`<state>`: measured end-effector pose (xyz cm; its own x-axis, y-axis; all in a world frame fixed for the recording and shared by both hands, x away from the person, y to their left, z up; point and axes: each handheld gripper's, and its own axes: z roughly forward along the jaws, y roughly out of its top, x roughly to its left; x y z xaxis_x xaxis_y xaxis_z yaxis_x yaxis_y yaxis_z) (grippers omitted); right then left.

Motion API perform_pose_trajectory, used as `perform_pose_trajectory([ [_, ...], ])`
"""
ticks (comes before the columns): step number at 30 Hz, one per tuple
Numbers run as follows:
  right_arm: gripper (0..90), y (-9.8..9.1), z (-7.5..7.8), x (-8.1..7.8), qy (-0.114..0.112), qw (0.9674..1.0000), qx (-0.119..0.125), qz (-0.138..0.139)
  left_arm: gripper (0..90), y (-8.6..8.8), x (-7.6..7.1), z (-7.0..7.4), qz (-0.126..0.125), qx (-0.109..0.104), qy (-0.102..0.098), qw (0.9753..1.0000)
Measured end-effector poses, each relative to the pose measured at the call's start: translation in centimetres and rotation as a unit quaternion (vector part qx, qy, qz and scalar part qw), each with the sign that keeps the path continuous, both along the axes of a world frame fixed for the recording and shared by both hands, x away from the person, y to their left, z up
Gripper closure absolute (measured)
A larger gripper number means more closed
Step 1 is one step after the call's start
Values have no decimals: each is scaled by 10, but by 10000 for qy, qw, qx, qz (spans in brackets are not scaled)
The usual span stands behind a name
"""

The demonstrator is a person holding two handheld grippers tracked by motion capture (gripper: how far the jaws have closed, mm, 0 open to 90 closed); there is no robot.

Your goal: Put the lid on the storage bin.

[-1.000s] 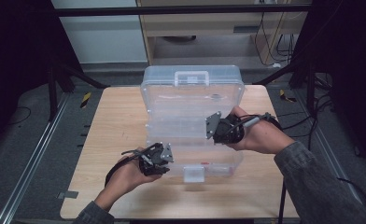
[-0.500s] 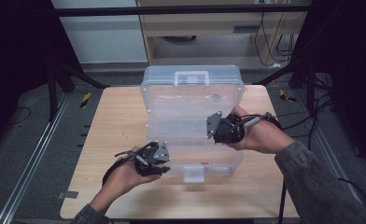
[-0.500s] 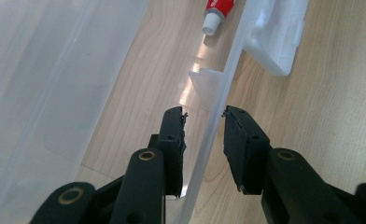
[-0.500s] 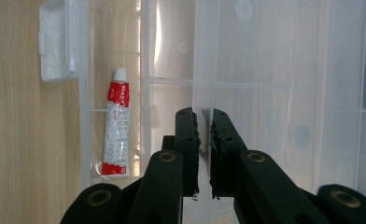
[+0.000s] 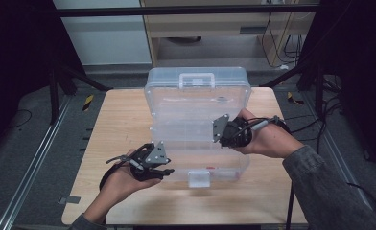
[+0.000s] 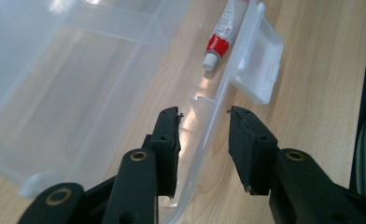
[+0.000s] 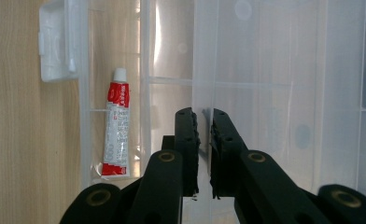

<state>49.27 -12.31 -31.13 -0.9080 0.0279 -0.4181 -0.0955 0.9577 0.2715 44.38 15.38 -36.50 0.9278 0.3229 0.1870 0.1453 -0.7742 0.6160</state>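
Observation:
A clear plastic organiser box [image 5: 195, 103] lies on the wooden table [image 5: 114, 124] with its lid standing open. A red and white tube [image 6: 217, 44] [image 7: 116, 130] rests inside by the front wall, close to the white latch [image 5: 198, 178] [image 6: 260, 70] [image 7: 55, 42]. My left gripper [image 5: 164, 170] [image 6: 203, 112] is open, one jaw inside the front wall and one outside, left of the latch. My right gripper [image 5: 222, 134] [image 7: 203, 112] is at the box's right side, its jaws pinched on a thin clear plastic edge of the box.
The box covers the table's middle, with bare wood to its left, right and front. A wooden cabinet [image 5: 215, 28] stands beyond the far edge. Black frame posts [image 5: 56, 81] and cables [image 5: 320, 120] flank the table.
My left gripper has shifted slightly to the left along the box's front wall. The right gripper and the lid have stayed in place.

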Motion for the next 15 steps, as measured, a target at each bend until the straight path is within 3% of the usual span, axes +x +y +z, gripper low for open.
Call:
perform_pose_trajectory([
  [2, 831, 0, 0, 0, -2, 10000, 5, 4, 646, 3, 0, 5, 29, -66, -33, 10000],
  [6, 831, -1, 0, 0, 14, 10000, 34, 3, 658, 17, 3, 31, 144, -443, -151, 9988],
  [7, 832, -1, -1, 0, 17, 10000, 31, 6, 720, 20, 4, 38, 256, -529, -245, 9980],
  [8, 831, -1, -1, -1, 16, 10000, 29, 2, 747, 28, 10, 51, 448, -736, -339, 9957],
  [9, 831, -1, -1, -1, 19, 10000, 36, -1, 778, 28, 10, 51, 448, -736, -339, 9957],
  [11, 831, -1, -1, -1, 23, 10000, 42, 0, 810, 37, 19, 60, 662, -956, -286, 9928],
  [15, 832, -2, -2, -1, 26, 10000, 68, 13, 897, 48, 39, 71, 1038, -1389, -174, 9847],
])
